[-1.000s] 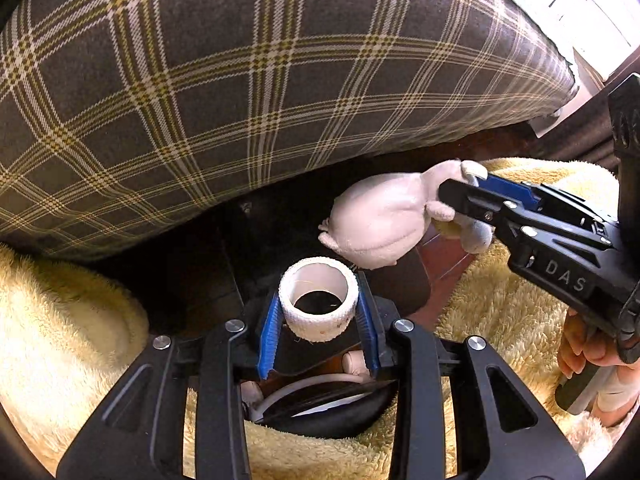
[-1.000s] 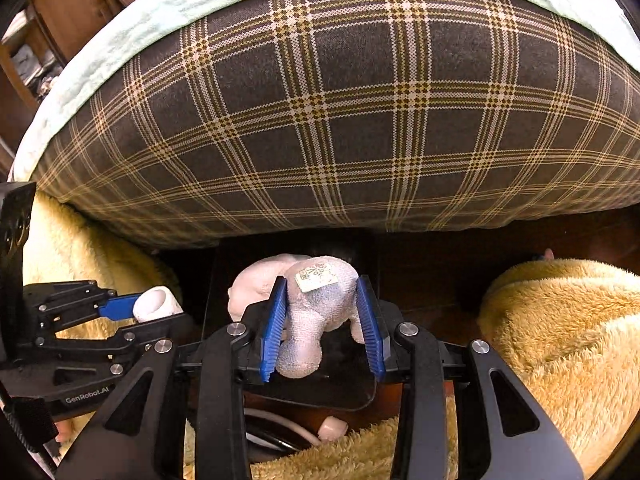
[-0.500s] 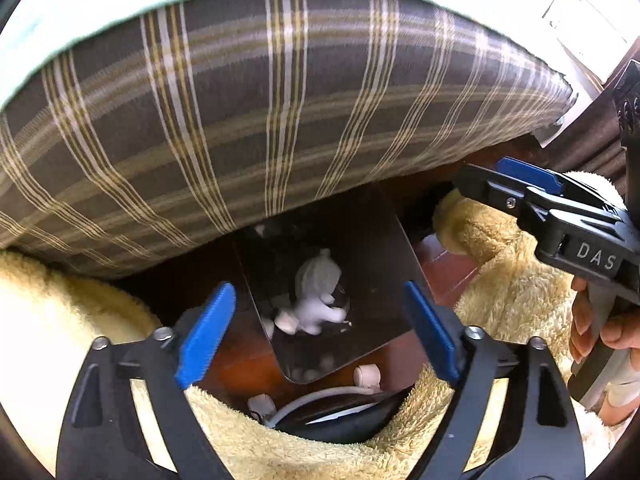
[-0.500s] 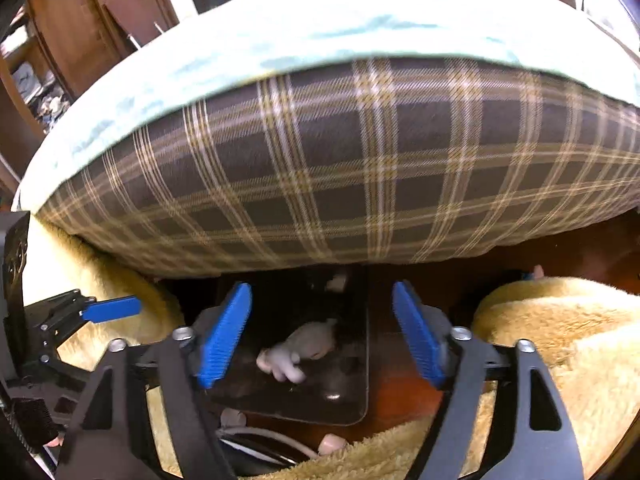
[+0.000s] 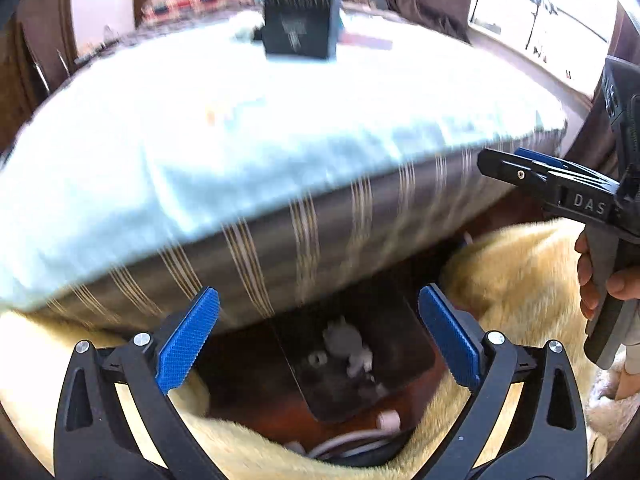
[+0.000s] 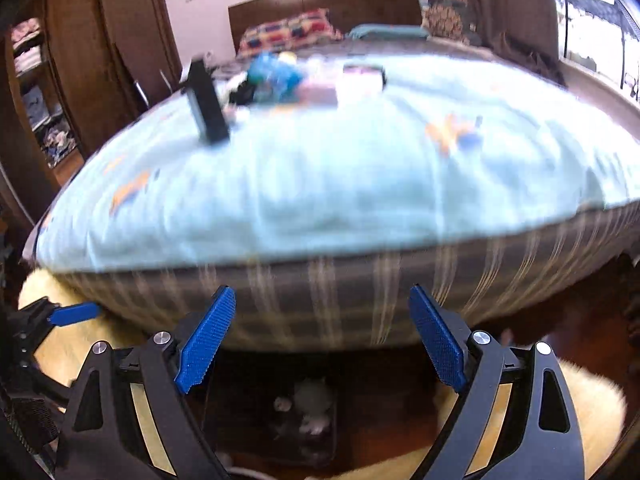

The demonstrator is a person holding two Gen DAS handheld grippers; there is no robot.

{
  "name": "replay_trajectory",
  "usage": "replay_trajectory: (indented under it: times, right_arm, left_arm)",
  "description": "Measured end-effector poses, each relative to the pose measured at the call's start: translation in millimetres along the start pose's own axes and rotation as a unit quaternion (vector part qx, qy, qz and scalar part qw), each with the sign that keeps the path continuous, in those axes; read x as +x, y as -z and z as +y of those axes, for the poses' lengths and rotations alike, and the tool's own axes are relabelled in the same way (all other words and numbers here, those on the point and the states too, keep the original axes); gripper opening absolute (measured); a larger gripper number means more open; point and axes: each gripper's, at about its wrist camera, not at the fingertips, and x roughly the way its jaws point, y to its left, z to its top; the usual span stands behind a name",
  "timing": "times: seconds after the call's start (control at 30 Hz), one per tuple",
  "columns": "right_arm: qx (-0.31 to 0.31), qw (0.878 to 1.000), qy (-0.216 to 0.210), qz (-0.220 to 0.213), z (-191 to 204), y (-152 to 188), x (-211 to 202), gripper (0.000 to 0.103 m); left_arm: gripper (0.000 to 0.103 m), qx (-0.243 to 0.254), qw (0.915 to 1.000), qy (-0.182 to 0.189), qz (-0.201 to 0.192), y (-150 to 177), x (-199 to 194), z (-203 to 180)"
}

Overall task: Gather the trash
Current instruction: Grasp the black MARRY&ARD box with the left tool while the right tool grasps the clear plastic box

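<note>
A dark trash bin (image 5: 404,356) stands on the floor at the foot of the bed. White crumpled trash (image 5: 350,346) and a small white ring (image 5: 316,359) lie inside it; the trash also shows in the right wrist view (image 6: 314,404). My left gripper (image 5: 318,340) is open and empty, above the bin. My right gripper (image 6: 322,340) is open and empty too, and its body shows at the right of the left wrist view (image 5: 560,184). More items lie on the bed: an orange and blue piece (image 6: 454,132) and a blue bundle (image 6: 276,76).
The bed (image 6: 320,184) has a pale blue sheet and a plaid mattress side (image 5: 304,240). A black box (image 5: 298,30) stands on the bed. Yellow fluffy rugs (image 5: 520,280) flank the bin. White cable and plugs (image 5: 386,420) lie near the bin. Wardrobe at left.
Both grippers opened and dropped the white ring and the crumpled trash into the bin, then rose and tilted up, so the top of the bed came into view.
</note>
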Motion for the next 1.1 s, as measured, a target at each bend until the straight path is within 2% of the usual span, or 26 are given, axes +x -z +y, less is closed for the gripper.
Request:
replay_trajectory:
  times: [0.2, 0.43, 0.63, 0.8, 0.87, 1.1]
  right_arm:
    - [0.008, 0.999, 0.008, -0.038, -9.3, -43.0, 8.4, 0.09]
    - [0.001, 0.998, 0.006, -0.055, -6.2, -78.9, 26.2, 0.09]
    - [-0.011, 0.998, 0.003, -0.066, 4.1, -117.8, 48.6, 0.089]
    - [-0.019, 0.999, 0.006, -0.044, 11.8, -143.6, 84.7, 0.076]
    - [-0.023, 0.999, 0.011, -0.039, 15.2, -149.0, 95.5, 0.072]
    - [-0.032, 0.999, 0.009, -0.025, 16.4, -160.3, 120.6, 0.072]
  left_arm:
    - [0.095, -0.018, 0.9987, -0.011, -0.046, -39.2, -17.0, 16.9]
    - [0.095, -0.022, 0.9965, -0.02, -0.078, -86.9, -8.0, 18.3]
    - [0.095, 0.007, 0.9971, -0.015, -0.074, -115.6, 18.2, 14.4]
    - [0.095, 0.017, 0.9968, -0.013, -0.076, -135.6, 30.8, 11.0]
    - [0.095, 0.018, 0.9968, -0.015, -0.076, -143.4, 36.3, 11.5]
    - [0.095, 0.023, 0.9969, -0.02, -0.072, -164.4, 57.2, 14.0]
